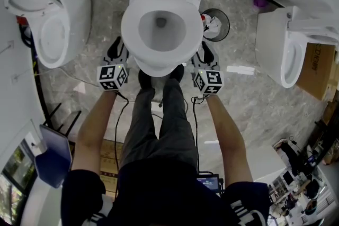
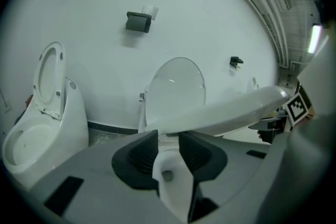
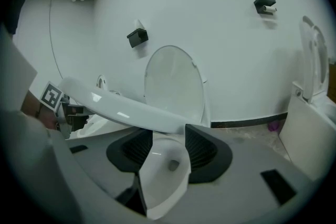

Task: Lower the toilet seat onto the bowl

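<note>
Both forearms (image 1: pixel 95 124) reach out and down, one at each side of the bowl's front. The left gripper (image 2: pixel 168 140) and right gripper (image 3: pixel 169 139) stand partly open, their ribbed black pads (image 2: pixel 142 152) clasping nothing. The glossy white bowl (image 3: pixel 157 181) shows through the gaps. The seat (image 2: pixel 226 113), a smooth white ring, slants just above both pairs of tips, partway down. Behind it the oval lid (image 3: pixel 176 84) stands upright.
</note>
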